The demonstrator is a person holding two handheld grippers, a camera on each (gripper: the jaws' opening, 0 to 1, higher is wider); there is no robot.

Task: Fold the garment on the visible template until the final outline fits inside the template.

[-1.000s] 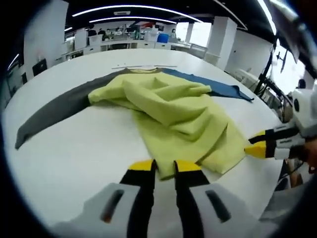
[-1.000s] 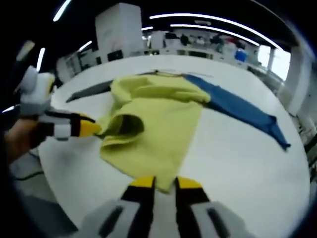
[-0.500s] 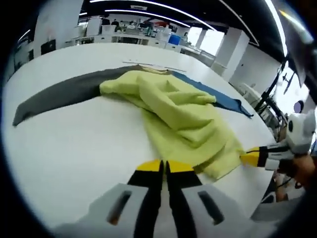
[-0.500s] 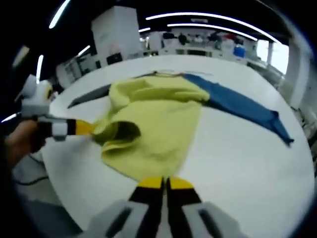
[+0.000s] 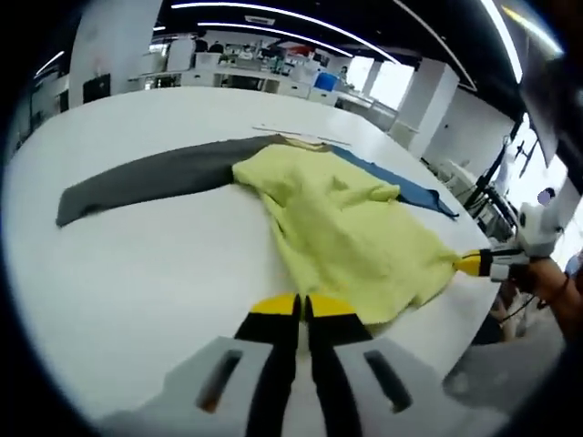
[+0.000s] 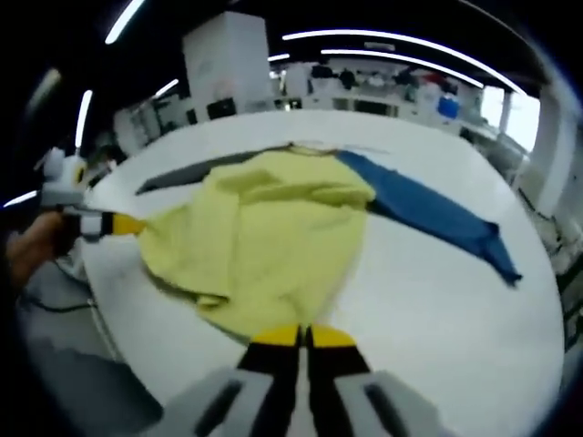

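The garment [image 5: 351,232] is soft, matte cloth lying on a smooth white bench [image 5: 146,273]: a yellow-green body in loose folds, a flat grey sleeve [image 5: 155,173] running toward 9 o'clock and a blue sleeve [image 5: 392,177] toward 2 o'clock in the left gripper view. The left gripper [image 5: 301,305] sits at 6 o'clock, its yellow-tipped jaws pressed together on the garment's near hem. In the right gripper view the right gripper [image 6: 302,337] is likewise clamped on the yellow edge at 6 o'clock, and the left gripper, held in a hand [image 6: 32,250] at 9 o'clock, pinches a stretched corner.
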